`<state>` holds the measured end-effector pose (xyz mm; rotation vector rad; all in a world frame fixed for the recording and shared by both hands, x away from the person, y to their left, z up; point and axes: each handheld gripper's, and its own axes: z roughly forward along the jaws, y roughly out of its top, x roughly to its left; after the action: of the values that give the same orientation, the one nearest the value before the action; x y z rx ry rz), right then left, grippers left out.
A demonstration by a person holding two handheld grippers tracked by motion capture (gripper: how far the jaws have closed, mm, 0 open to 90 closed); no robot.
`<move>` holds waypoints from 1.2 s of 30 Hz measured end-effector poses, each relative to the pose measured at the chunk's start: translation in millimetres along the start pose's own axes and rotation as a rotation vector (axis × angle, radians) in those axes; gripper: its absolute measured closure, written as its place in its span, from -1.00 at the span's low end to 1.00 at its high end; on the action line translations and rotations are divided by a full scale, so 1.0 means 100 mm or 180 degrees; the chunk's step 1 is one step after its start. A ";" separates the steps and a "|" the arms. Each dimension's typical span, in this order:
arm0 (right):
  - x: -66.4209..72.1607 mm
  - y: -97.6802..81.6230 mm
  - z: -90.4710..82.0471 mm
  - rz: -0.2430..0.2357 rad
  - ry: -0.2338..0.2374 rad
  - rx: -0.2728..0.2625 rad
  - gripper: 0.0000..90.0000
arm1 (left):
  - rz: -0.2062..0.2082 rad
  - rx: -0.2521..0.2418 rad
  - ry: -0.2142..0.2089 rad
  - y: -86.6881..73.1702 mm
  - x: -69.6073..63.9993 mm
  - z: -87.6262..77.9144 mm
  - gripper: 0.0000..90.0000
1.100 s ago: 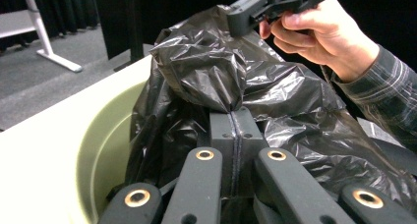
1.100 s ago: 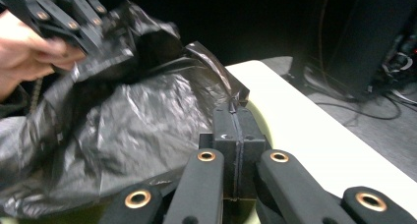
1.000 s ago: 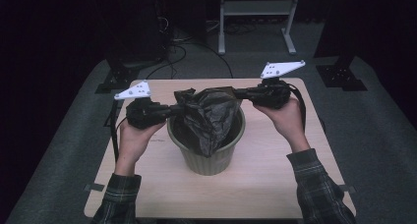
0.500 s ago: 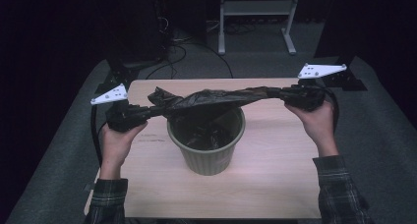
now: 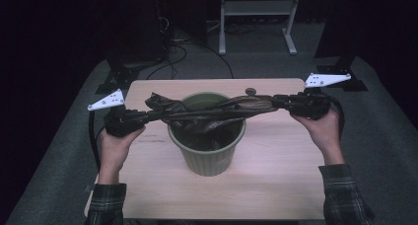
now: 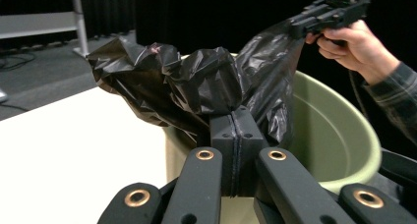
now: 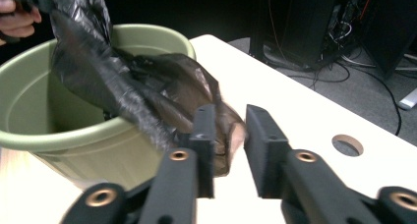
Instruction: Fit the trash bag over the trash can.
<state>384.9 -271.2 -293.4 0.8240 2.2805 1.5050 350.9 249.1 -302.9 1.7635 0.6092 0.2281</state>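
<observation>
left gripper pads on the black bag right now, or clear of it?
Touching. The left gripper view shows the left gripper with jaws closed together, the black bag pinched between the pads, its film bunching out right above them.

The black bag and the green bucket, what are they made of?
The black bag looks like thin plastic film: it is crinkly, glossy, and see-through brownish where stretched. The green bucket seems to be hard plastic with a smooth, dull finish and a thick rolled rim.
</observation>
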 end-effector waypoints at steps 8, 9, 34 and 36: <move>0.12 0.23 -0.13 -0.0117 0.0023 -0.0210 0.43 | 0.0066 0.0042 -0.0084 0.04 -0.07 0.12 0.99; 0.14 0.26 -0.12 -0.0118 0.0067 -0.0229 0.44 | 0.0090 0.0050 -0.0096 0.05 -0.07 0.13 0.99; 0.70 0.46 0.58 -0.0483 0.0852 -0.0030 0.58 | 0.0134 0.0013 -0.0096 0.08 -0.10 0.14 0.99; 0.71 0.45 0.59 -0.0494 0.0895 -0.0015 0.58 | 0.0128 0.0005 -0.0094 0.08 -0.10 0.13 0.99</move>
<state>372.7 -171.5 -271.5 0.4435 2.4692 1.6409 350.6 231.5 -297.8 1.7788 0.5532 0.2289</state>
